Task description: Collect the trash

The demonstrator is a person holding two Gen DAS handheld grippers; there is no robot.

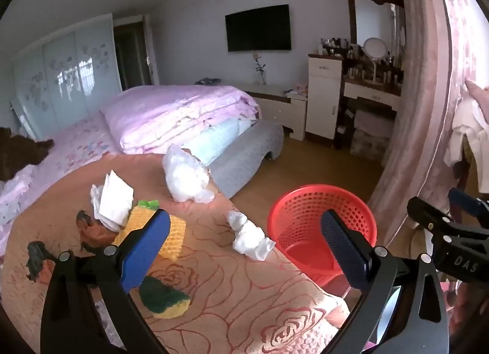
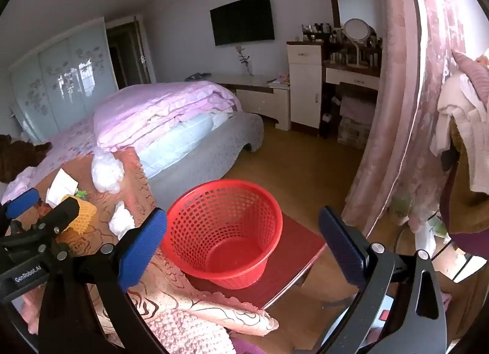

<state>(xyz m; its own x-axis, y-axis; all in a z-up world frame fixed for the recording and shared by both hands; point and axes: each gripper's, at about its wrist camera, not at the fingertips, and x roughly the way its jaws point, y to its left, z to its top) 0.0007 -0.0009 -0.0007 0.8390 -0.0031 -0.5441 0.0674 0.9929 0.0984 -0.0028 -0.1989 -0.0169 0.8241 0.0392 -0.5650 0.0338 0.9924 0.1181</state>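
A red mesh basket (image 1: 318,231) (image 2: 226,231) stands empty on a red stool beside the bed. On the peach rose-patterned blanket (image 1: 229,293) lie a crumpled white tissue (image 1: 249,236) (image 2: 122,221), a big crumpled white plastic bag (image 1: 186,175) (image 2: 107,172), a yellow foam net (image 1: 162,231) (image 2: 81,216), a folded white paper (image 1: 113,198) (image 2: 61,187) and dark peel scraps (image 1: 94,228). My left gripper (image 1: 244,247) is open and empty above the tissue. My right gripper (image 2: 243,241) is open and empty over the basket.
A green and yellow scrap (image 1: 165,299) lies on the blanket near my left fingers. The red stool (image 2: 293,259) holds the basket. A pink curtain (image 2: 409,109) hangs at right. Folded pink bedding (image 1: 183,115) lies behind. A dresser (image 1: 366,88) stands at the far wall.
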